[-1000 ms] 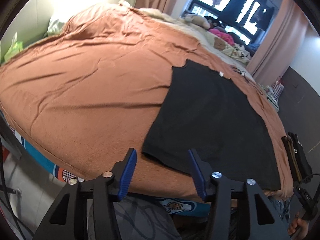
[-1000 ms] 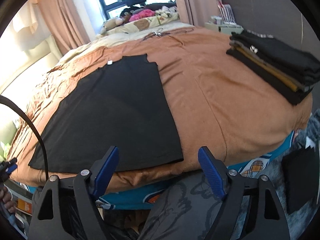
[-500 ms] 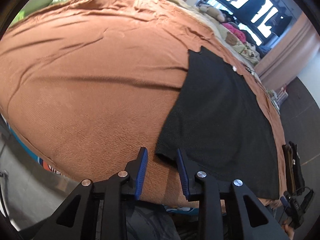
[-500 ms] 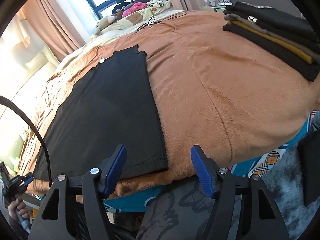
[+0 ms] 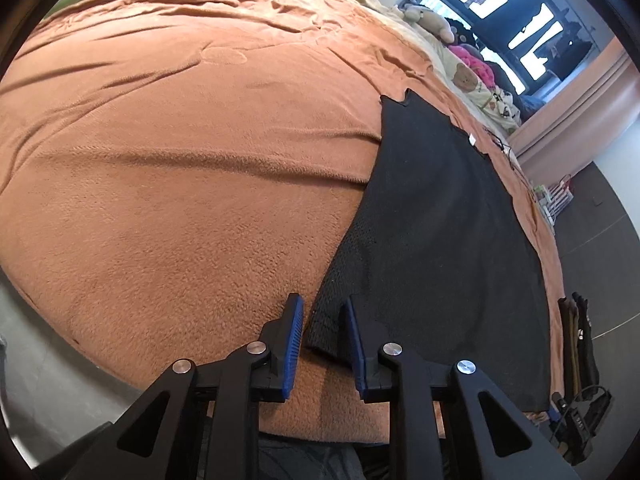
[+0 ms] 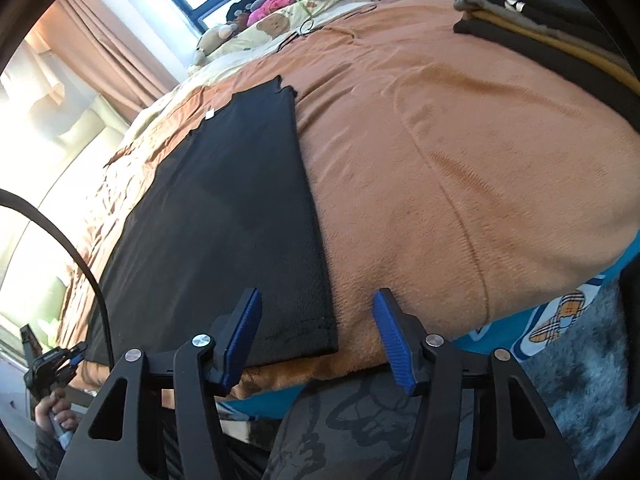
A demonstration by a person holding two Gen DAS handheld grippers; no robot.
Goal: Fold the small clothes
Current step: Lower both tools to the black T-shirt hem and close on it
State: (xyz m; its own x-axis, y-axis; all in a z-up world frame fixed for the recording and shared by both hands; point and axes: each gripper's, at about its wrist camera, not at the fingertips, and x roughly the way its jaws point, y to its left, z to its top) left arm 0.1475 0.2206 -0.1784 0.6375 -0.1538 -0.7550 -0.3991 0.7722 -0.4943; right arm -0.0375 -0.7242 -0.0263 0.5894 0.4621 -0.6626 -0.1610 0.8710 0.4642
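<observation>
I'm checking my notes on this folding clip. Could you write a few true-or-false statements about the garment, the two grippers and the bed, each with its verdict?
1. The black garment lies flat on a brown blanket. True.
2. The left gripper has the garment's near corner between its fingers. True.
3. The right gripper is clamped shut. False: it stands open around the other near corner.
4. The folded clothes stack is all white. False: dark and tan.

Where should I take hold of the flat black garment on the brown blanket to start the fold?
Take the black garment by its two near hem corners, coming in low from the bed's near edge. It lies flat, hem toward you. The left hand-held gripper already straddles the left corner, and the right hand-held gripper straddles the right one; both have just been closing, neither pinching yet.
</observation>
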